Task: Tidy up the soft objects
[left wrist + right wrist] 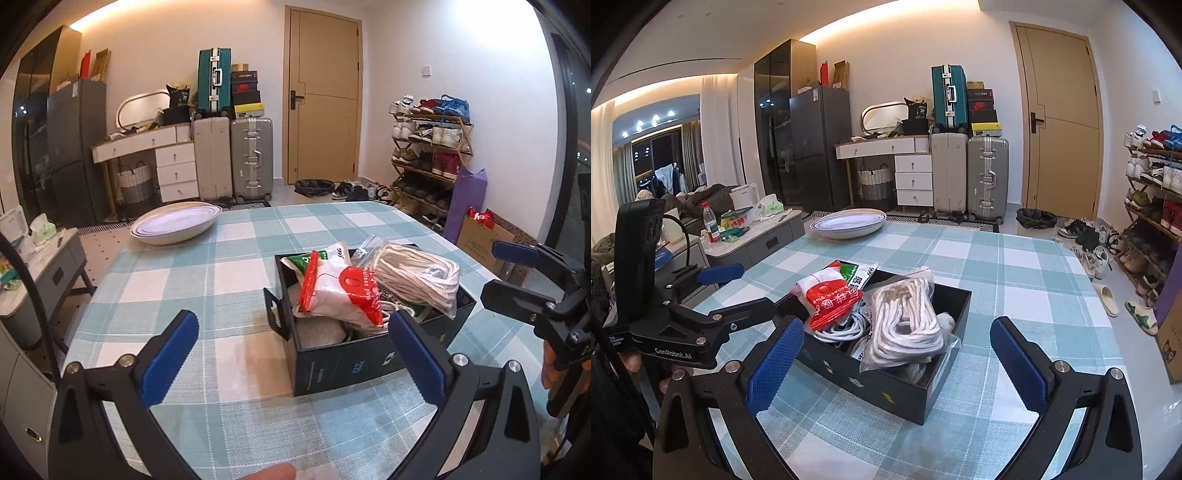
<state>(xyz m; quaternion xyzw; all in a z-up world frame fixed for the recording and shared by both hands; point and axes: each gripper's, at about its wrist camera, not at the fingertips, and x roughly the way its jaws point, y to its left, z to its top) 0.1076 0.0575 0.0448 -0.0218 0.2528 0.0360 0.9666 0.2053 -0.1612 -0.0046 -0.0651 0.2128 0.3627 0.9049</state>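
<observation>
Only the right view shows the sofa; both grippers (293, 343) (897, 358) gape empty; the box (343, 360) holds perhaps three bags.

In the open black cardboard box (343, 363), the clear bag of off-white cord (417, 277) and the red-and-white plastic packet (340, 295) are covering whatever is lying beneath them. At three o'clock in the left wrist view, the right gripper (517, 273) is running off the frame edge. The small white print on the box's front wall is staying too small to read.
</observation>
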